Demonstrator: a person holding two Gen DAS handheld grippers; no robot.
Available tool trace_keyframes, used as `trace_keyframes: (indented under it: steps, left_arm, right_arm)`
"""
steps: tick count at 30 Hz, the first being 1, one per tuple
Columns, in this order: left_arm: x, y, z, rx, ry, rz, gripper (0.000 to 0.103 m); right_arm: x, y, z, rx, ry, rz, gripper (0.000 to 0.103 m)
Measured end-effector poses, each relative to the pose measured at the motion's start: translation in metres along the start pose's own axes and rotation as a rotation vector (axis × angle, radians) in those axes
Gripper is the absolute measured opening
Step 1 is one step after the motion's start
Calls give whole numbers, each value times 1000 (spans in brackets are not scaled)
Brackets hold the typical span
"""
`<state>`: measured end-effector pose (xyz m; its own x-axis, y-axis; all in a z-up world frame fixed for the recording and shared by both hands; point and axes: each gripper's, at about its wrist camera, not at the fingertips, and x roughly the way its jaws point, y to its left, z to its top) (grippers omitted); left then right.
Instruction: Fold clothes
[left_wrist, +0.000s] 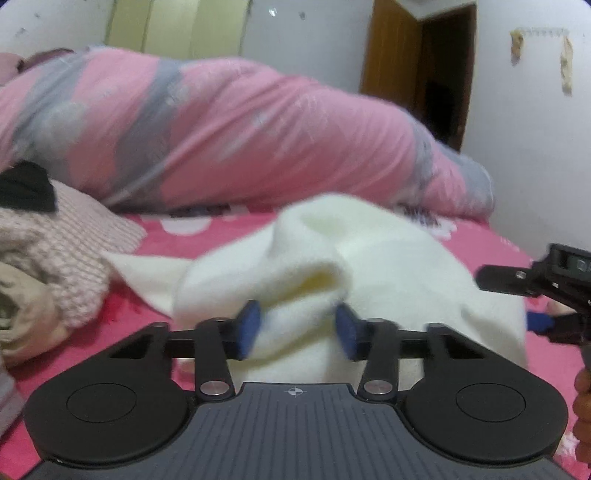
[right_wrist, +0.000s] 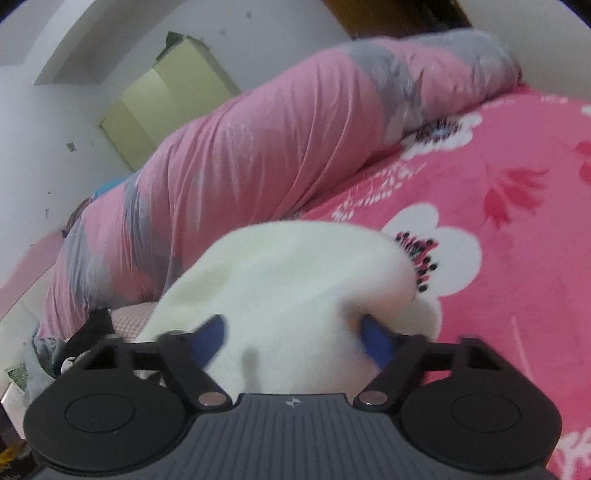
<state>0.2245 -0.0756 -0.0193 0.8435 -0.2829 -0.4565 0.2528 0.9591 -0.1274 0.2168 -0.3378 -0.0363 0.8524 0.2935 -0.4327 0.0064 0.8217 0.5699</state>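
Pink floral bedsheet (right_wrist: 517, 206) carries your fluffy cream-white garment (left_wrist: 369, 258), bunched, unfolded. Left gripper (left_wrist: 297, 326) and right gripper (right_wrist: 295, 334) both part-open around fabric; can't tell if pinched. Folding barely begun.

From my left hand-held gripper (left_wrist: 297, 326), the garment (left_wrist: 369, 266) lies bunched on the bed (left_wrist: 229, 236) straight ahead, a fold of it between the pads. Behind it, the rolled quilt (left_wrist: 221, 129) runs across the far side of the bed. To the left sits a pile of knitwear (left_wrist: 62, 251). To the right is my right hand-held gripper (right_wrist: 291, 334), with the same garment draped over and between its pads, the quilt beyond it.
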Motion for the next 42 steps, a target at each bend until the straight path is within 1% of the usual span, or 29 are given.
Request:
trace_keyframes:
  steps: [1,2,3,5,7,10,13,17,20,23,26,28,30,31,33,34,35,36,37,38,39,40,41,42]
  left_arm:
    - [2,-1,-1,-7,6,8,17]
    - [3,-1,-3,-18,9,14,10]
    - [2,0,-5,-33,9,20,7]
    - [-3,2,-9,-46,1,21,5]
    - [-13,3,-14,-44,-12,14,4]
    - [-32,2,-18,-39,-19,-16,4]
    - [-55,1,-22,-41,-48,-55,3]
    - [-92,-8,-35,13,-87,-101,3]
    - [-114,-11,-50,47,-83,-128,3]
    - [-129,-9,-68,57,-50,-142,3]
    - [-137,-10,-92,69,0,-162,3]
    - [-135,-12,-107,81,48,-175,3]
    - [-130,-15,-119,102,86,-185,3]
    - [-129,-16,-124,116,92,-184,3]
    - [-128,-13,-127,124,80,-181,6]
    - [-128,-9,-127,115,75,-185,7]
    - [-130,-5,-126,98,71,-194,14]
    - [-132,0,-125,77,67,-203,25]
    - [-134,5,-124,54,63,-210,31]
    - [-138,11,-124,30,55,-214,39]
    - [-140,17,-124,6,45,-215,44]
    - [-142,23,-123,-17,36,-218,47]
    - [-143,27,-123,-39,27,-223,54]
    - [-145,32,-123,-61,17,-228,60]
  right_arm:
    - [4,-1,0,1,17,0,65]
    - [5,-1,-1,-2,24,-3,48]
    - [4,0,-2,-7,27,-6,40]
    - [-1,-1,-4,-6,31,7,25]
    - [-8,-2,-7,-1,34,38,15]
    - [-23,0,-14,-13,43,80,9]
    - [-41,5,-25,-36,57,106,8]
    - [-68,16,-43,-60,75,150,8]
    - [-85,24,-59,-88,96,167,8]
    - [-102,24,-83,-93,120,171,8]
    - [-110,13,-105,-76,147,137,8]
    - [-113,4,-116,-83,166,78,8]
    - [-116,2,-122,-120,195,21,8]
    - [-120,4,-122,-145,202,-3,10]
    - [-127,10,-119,-201,220,-47,18]
    - [-133,16,-114,-232,223,-70,28]
    - [-139,21,-111,-254,214,-80,36]
    - [-144,26,-108,-276,205,-89,40]
    - [-149,33,-102,-299,187,-88,48]
    - [-154,41,-96,-323,168,-88,55]
    - [-155,49,-91,-350,149,-78,58]
    - [-156,58,-85,-378,130,-69,66]
    - [-152,69,-81,-393,115,-52,76]
    - [-149,80,-77,-408,100,-36,81]
